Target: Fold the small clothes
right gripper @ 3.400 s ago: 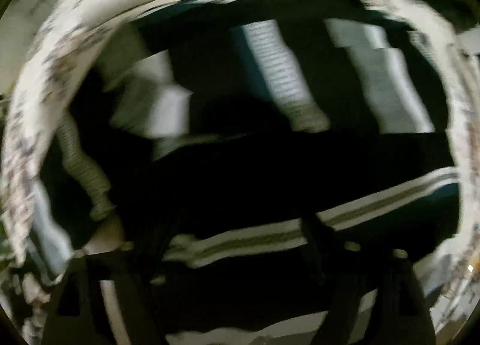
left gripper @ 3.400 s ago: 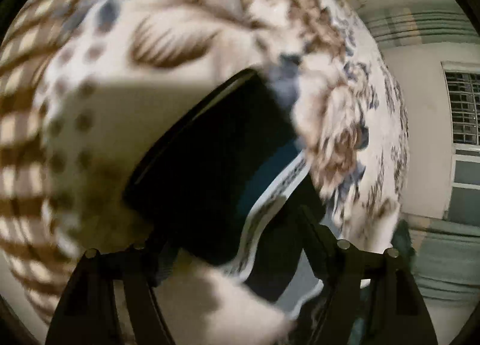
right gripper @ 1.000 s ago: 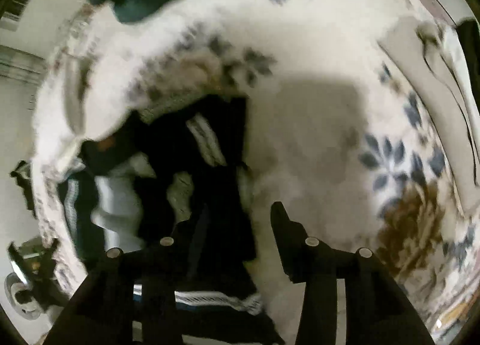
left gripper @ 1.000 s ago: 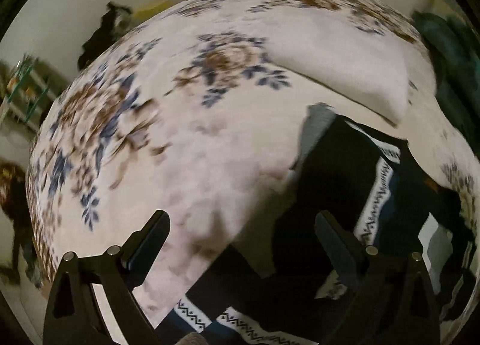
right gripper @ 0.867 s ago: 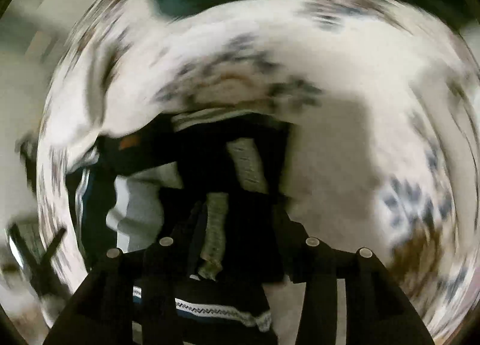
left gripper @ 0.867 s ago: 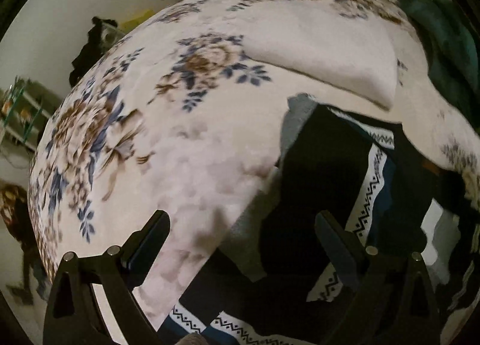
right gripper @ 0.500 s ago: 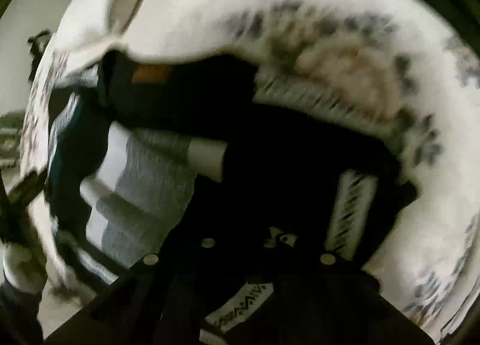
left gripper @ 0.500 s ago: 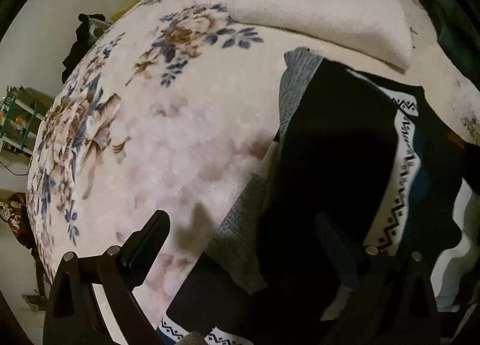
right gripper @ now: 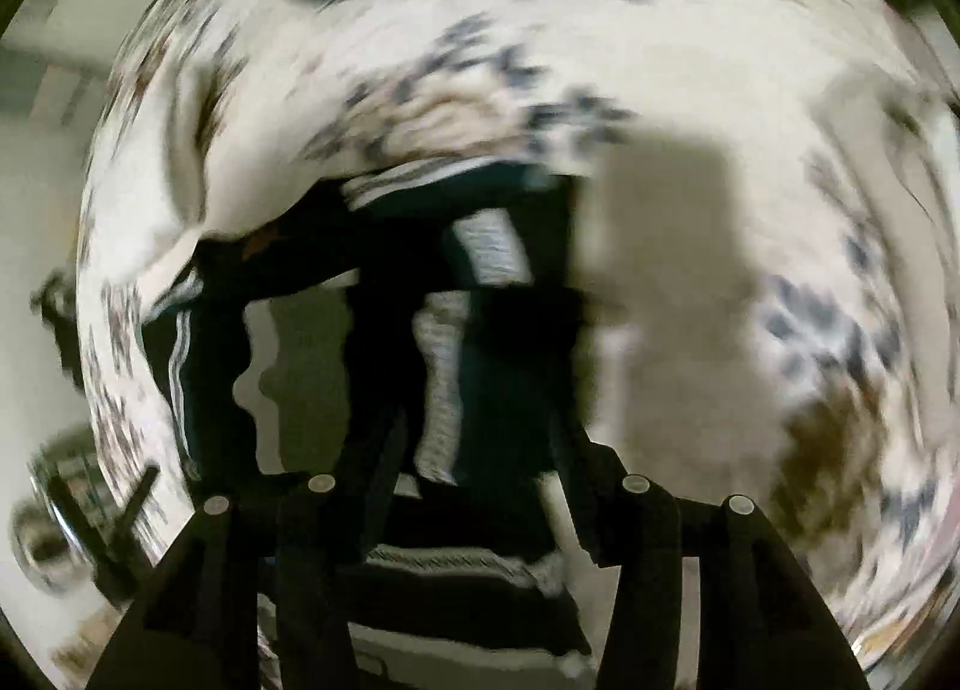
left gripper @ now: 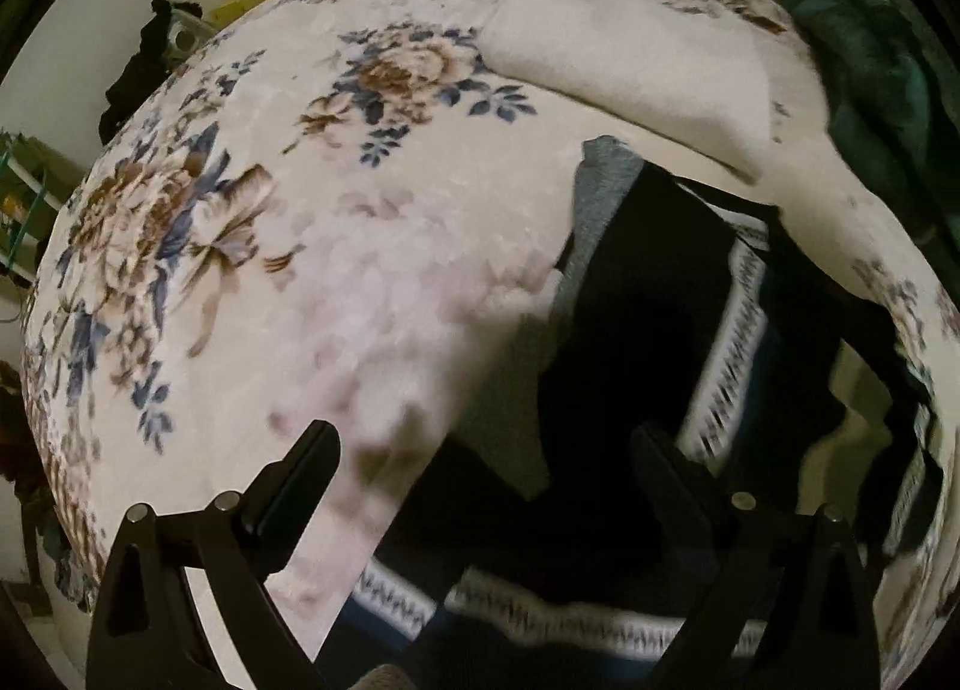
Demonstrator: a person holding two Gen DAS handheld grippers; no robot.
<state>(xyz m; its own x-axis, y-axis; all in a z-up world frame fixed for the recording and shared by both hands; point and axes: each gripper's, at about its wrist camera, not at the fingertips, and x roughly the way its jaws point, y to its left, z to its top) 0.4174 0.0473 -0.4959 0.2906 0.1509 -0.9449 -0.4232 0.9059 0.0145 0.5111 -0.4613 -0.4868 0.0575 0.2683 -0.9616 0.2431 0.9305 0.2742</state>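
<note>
A bed fills most of the room here, covered by a cream blanket (left gripper: 372, 282) printed with big brown and blue flowers. A plain cream pillow (left gripper: 636, 72) lies toward the far edge of the bed, and a heap of dark green bedding (left gripper: 888, 78) is bunched at the far right corner. Pale walls show past the bed's left edge, with a dark bundle (left gripper: 144, 66) and something yellow against them; what they are is too small to tell.

The dark sweater (left gripper: 648, 330), black and navy with white zigzag bands and a grey lining showing at one turned-back edge, lies rumpled on the near right part of the bed, just short of the pillow.

The left gripper (left gripper: 483, 447) hovers low over the bed, pointing across it, its jaws spread wide and holding nothing; one finger hangs over bare blanket, the other over the sweater's dark cloth.

The right gripper (right gripper: 486, 438) points down the length of the sweater (right gripper: 456, 330) from another side, in a badly blurred view. Its jaws stand partly apart with the sweater's striped cloth lying between and beneath them; whether they pinch it I cannot tell. A broad shadow (right gripper: 666, 246) falls on the blanket just beside the sweater.
</note>
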